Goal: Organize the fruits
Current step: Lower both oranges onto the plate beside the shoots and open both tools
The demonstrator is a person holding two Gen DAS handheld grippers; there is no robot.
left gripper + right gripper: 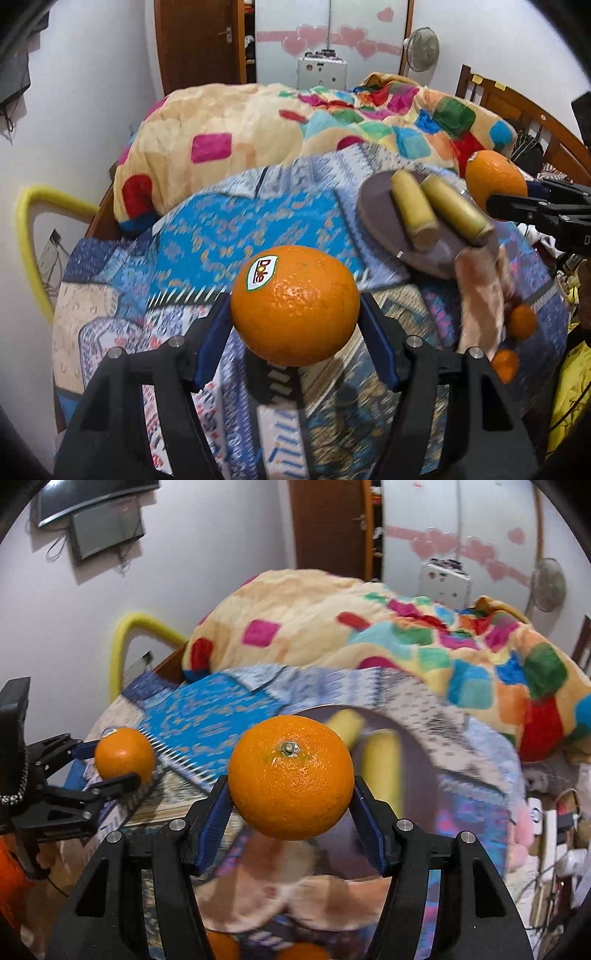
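My left gripper [294, 306] is shut on an orange with a Dole sticker [295, 304], held above the patterned bedspread; it also shows in the right wrist view [125, 753]. My right gripper [291, 781] is shut on a second orange [291, 777], stem end facing me, held above a grey plate [417, 775]; this orange also shows in the left wrist view [495, 181]. The plate [380, 218] carries two yellow cylindrical fruit pieces [413, 206]. Two small oranges [521, 321] lie beside a pinkish cloth [480, 295].
A colourful checked blanket [295, 122] is heaped at the back of the bed. A wooden headboard [517, 103] stands at the right and a yellow padded rail [33, 243] at the left. A fan [421, 48] and wardrobe are behind.
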